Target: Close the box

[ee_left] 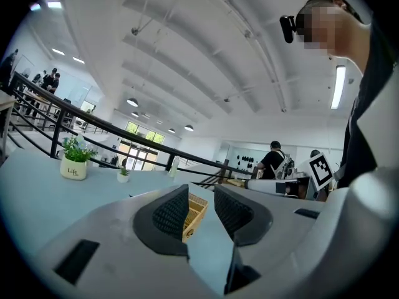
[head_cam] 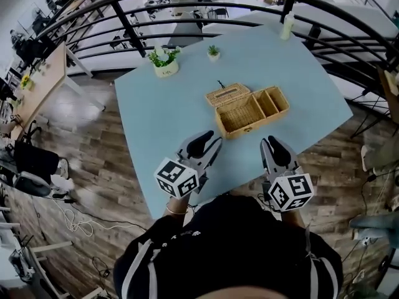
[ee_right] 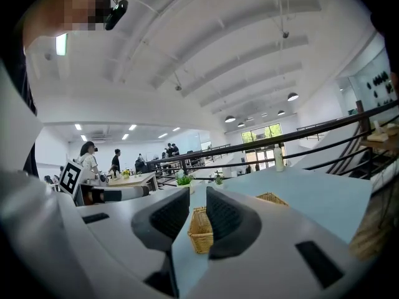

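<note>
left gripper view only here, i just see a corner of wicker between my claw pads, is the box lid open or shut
Observer: Open. In the head view the lid lies back beside the wicker box, on its far side, leaving the compartments uncovered.
Operator: am i touching it
Observer: No. The left claw is near the table's front edge, with bare blue table between it and the box.
Operator: and the right one
Observer: The right claw stands open and empty, also short of the box.

The box (head_cam: 249, 111) stands on the table (head_cam: 156, 123), its lid (head_cam: 228, 94) lying just behind, potted plants (head_cam: 164, 61) farther back.
</note>
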The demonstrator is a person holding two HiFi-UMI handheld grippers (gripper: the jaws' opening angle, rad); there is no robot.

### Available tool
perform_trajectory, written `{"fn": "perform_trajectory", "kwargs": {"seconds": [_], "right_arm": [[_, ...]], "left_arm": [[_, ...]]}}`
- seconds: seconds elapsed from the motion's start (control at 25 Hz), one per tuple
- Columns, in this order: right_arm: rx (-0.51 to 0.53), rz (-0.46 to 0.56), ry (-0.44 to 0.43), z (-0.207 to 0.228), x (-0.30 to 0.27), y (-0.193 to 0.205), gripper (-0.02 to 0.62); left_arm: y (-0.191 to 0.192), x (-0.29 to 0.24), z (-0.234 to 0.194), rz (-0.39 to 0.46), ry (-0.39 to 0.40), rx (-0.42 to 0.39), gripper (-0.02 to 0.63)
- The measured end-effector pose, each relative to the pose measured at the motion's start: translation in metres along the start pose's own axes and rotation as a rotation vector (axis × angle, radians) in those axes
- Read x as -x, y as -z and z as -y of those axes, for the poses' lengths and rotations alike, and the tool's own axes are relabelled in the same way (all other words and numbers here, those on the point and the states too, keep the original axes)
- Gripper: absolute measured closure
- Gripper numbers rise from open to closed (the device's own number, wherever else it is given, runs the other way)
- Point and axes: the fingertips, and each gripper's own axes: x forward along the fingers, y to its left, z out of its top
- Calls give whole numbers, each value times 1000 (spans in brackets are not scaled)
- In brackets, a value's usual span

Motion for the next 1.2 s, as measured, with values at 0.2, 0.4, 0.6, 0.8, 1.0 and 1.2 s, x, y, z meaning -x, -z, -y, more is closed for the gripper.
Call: {"fn": "perform_trajectory", "kwargs": {"seconds": [0.2,0.4,0.6,0.8,1.0,1.2], "right_arm": [[5,-25,-31,10,-16,-5,512],[-7,-43,-108,33,-47,-15,512],[4,-70,-218,31,-91,-26,512],[3,-104,-304,53,-121,-22,514],[-12,-141,-350,72,-147,-17,512],[-24,-182,-375,82,-161,-6,512]], "left_arm": [[-1,-6,-13,-7,-39,23,494],[-2,-26,-24,-7,-109,66,494],[-11,-26,-51,23,-219,116,492],[-6,-43,-73,26,-320,134,489],[-1,-61,-99,9,-373,173,480],[5,-73,-118,-15,-389,213,476]]}}
